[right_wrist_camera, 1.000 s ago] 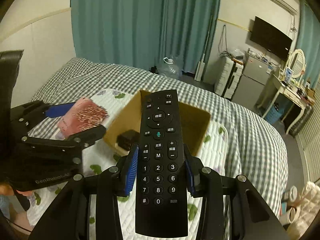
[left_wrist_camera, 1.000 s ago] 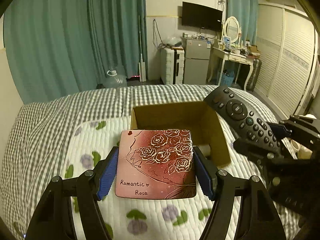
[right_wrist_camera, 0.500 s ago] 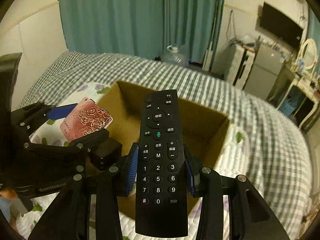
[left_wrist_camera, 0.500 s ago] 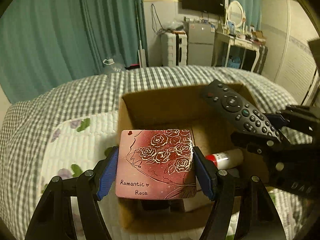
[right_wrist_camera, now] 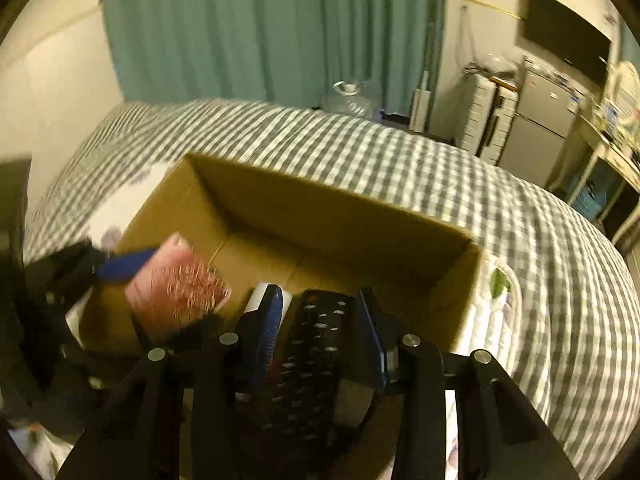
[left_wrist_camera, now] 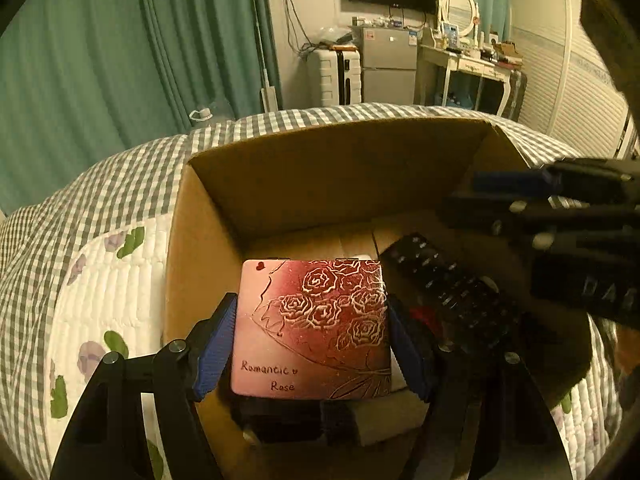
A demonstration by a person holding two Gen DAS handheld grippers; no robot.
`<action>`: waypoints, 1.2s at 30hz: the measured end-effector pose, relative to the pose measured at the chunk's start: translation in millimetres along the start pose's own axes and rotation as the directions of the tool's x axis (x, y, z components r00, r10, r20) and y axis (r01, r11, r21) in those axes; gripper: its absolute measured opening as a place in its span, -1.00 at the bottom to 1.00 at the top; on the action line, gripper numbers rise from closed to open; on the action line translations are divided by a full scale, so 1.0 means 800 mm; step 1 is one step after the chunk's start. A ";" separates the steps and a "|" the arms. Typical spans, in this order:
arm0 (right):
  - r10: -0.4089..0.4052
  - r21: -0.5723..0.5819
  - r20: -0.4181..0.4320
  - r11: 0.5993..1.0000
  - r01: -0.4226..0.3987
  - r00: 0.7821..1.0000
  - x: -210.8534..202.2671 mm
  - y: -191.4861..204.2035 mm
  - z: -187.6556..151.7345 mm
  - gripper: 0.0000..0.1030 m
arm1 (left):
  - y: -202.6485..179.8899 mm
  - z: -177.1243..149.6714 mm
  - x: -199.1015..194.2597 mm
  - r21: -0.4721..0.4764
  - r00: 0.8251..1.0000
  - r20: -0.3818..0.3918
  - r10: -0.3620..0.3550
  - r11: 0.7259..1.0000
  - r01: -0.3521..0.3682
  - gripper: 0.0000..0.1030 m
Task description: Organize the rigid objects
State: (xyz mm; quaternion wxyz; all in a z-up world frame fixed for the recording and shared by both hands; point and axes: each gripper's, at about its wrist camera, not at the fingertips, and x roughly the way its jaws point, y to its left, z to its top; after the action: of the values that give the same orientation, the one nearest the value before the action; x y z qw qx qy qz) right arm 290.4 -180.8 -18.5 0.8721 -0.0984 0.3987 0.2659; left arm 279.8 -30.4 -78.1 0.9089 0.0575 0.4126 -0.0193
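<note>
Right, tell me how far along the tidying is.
Done: the black remote control lies in the brown cardboard box, with the open right gripper astride it. In hand: the left gripper clamps the pink rose-printed tin over the box. Left: release the tin inside.

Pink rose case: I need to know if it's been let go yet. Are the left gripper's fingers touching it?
Touching. The left wrist view shows both blue pads pressed against the sides of the pink rose case, held over the cardboard box.
</note>
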 end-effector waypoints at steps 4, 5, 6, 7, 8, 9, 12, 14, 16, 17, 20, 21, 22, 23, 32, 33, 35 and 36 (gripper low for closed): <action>-0.056 0.007 0.028 0.998 0.056 0.998 -0.031 0.001 0.002 -0.25 | 0.003 0.009 -0.035 -0.013 0.996 0.077 0.048 0.999 -0.047 0.56; -0.072 0.010 0.037 0.997 0.072 0.997 -0.042 0.002 0.003 -0.25 | 0.005 0.014 -0.047 -0.025 0.994 0.092 0.053 0.998 -0.051 0.57; -0.089 0.011 0.050 0.996 0.089 0.995 -0.056 0.003 0.005 -0.25 | 0.008 0.019 -0.063 -0.041 0.993 0.108 0.052 0.998 -0.048 0.58; -0.101 0.013 0.064 0.995 0.101 0.993 -0.071 0.004 0.007 -0.25 | 0.010 0.023 -0.077 -0.052 0.991 0.122 0.049 0.998 -0.043 0.59; -0.113 0.016 0.078 0.994 0.112 0.991 -0.087 0.005 0.008 -0.25 | 0.012 0.027 -0.092 -0.059 0.989 0.141 0.050 0.997 -0.043 0.61; -0.131 0.018 0.097 0.991 0.130 0.987 -0.106 0.007 0.010 -0.25 | 0.011 0.035 -0.111 -0.062 0.984 0.165 0.064 0.997 -0.054 0.62; -0.162 0.038 0.161 0.987 0.158 0.973 -0.172 0.018 0.017 -0.25 | 0.015 0.045 -0.170 -0.078 0.967 0.237 0.091 0.994 -0.074 0.63; -0.160 0.051 0.203 0.987 0.153 0.966 -0.213 0.027 0.020 -0.22 | 0.015 0.049 -0.208 -0.072 0.955 0.278 0.100 0.994 -0.083 0.64; -0.163 0.047 0.263 0.987 0.156 0.951 -0.264 0.044 0.021 0.05 | 0.015 0.053 -0.252 -0.055 0.935 0.334 0.115 0.993 -0.102 0.66; -0.170 0.048 0.291 0.985 0.163 0.942 -0.287 0.053 0.020 0.09 | 0.016 0.052 -0.273 -0.054 0.923 0.365 0.124 0.992 -0.112 0.70; -0.176 0.071 0.356 0.984 0.161 0.918 -0.354 0.077 0.014 0.17 | 0.022 0.047 -0.331 -0.064 0.889 0.443 0.119 0.993 -0.101 0.74; -0.176 0.080 0.364 0.984 0.158 0.914 -0.367 0.082 0.012 0.30 | 0.024 0.044 -0.348 -0.071 0.880 0.461 0.114 0.993 -0.091 0.74; -0.181 0.093 0.368 0.983 0.158 0.912 -0.381 0.087 0.007 0.47 | 0.026 0.041 -0.361 -0.077 0.871 0.477 0.114 0.993 -0.088 0.79; -0.188 0.108 0.365 0.981 0.159 0.912 -0.394 0.091 0.001 0.57 | 0.028 0.036 -0.374 -0.078 0.862 0.495 0.113 0.993 -0.085 0.82; -0.276 0.188 0.401 0.958 0.216 0.874 -0.407 0.129 -0.065 1.00 | 0.036 -0.033 -0.419 -0.071 0.796 0.596 0.102 0.995 -0.074 0.91; -0.297 0.226 0.389 0.949 0.222 0.872 -0.393 0.129 -0.074 1.00 | 0.039 -0.041 -0.415 -0.081 0.802 0.590 0.092 0.995 -0.054 0.92; -0.297 0.258 0.381 0.944 0.207 0.876 -0.371 0.127 -0.088 1.00 | 0.044 -0.053 -0.405 -0.105 0.802 0.589 0.099 0.993 -0.045 0.93; -0.293 0.278 0.385 0.941 0.193 0.875 -0.358 0.125 -0.097 1.00 | 0.046 -0.061 -0.393 -0.106 0.805 0.585 0.096 0.994 -0.042 0.93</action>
State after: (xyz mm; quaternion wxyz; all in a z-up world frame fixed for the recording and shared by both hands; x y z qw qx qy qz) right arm 31.1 -237.1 148.3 0.9693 0.0138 0.2140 0.1200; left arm 39.0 7.8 129.6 0.9937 0.0239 0.1088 0.0150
